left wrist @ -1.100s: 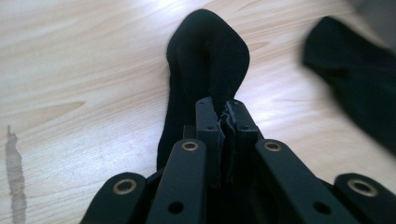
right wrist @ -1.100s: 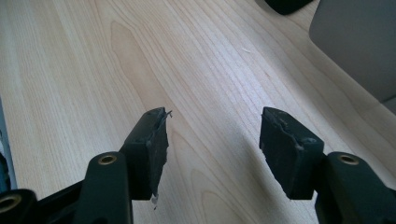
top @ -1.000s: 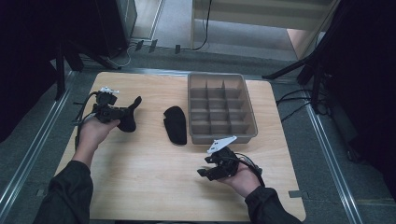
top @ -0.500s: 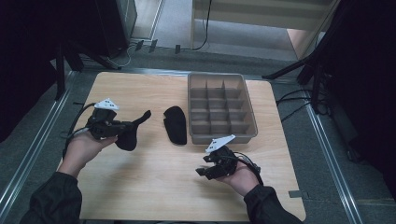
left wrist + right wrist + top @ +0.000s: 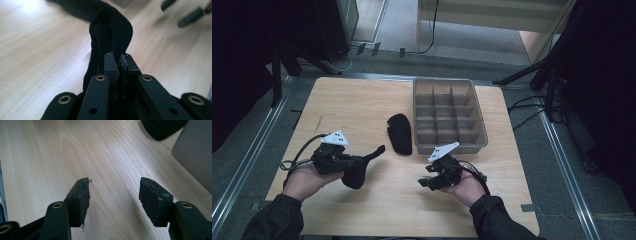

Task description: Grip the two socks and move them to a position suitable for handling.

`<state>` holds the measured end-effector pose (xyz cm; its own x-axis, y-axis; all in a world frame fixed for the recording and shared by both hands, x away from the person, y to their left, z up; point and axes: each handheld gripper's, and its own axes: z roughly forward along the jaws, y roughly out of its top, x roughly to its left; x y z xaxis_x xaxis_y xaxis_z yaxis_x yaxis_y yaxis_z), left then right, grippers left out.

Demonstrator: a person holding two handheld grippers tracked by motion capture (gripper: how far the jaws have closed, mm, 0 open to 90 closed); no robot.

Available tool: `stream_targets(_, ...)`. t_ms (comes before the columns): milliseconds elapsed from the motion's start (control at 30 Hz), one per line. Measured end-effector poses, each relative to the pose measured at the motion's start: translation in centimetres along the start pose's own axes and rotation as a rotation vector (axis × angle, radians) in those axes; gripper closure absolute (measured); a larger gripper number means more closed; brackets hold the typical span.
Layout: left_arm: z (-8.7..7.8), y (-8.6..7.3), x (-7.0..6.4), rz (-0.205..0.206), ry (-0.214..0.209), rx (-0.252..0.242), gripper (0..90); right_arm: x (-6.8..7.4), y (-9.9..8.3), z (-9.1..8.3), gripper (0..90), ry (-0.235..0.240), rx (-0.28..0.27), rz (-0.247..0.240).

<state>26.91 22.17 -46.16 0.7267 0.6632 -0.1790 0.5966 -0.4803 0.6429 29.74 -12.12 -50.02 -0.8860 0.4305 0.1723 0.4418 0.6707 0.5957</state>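
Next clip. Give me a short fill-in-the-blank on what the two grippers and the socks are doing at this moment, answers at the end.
1. The left gripper is shut on a black ____.
2. The right gripper has its jaws ____ with only bare table between them.
3. The other sock lies on the table just left of the grey ____.
4. The compartments of the divided tray are all ____.

Missing words: sock; open; tray; empty
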Motion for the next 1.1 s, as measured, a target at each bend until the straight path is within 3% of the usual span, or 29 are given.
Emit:
stream_targets(167,1.8,-0.8,-0.6,0.026,-0.075,0.061,83.1,0.1,0.3,0.2,41.6,0.006,0.003,-0.009)
stream_targets(300,2.8,-0.9,-0.7,0.037,-0.089,0.075,81.6,0.1,0.5,0.4,41.6,0.011,0.005,-0.016)
stream_targets(433,2.9,-1.0,-0.6,0.034,-0.116,0.072,69.8,0.2,0.5,0.5,41.6,0.014,0.009,-0.018)
stream_targets(767,3.0,-0.1,0.1,-0.014,-0.043,0.037,59.5,0.2,0.5,0.5,41.6,0.011,0.011,-0.020)
stream_targets(900,3.2,0.7,0.7,-0.042,-0.017,0.008,57.8,0.2,0.5,0.4,41.6,0.011,0.007,-0.019)
stream_targets(1100,4.0,2.4,1.7,-0.071,0.020,0.003,54.5,0.3,0.3,0.3,41.6,0.007,0.004,-0.015)
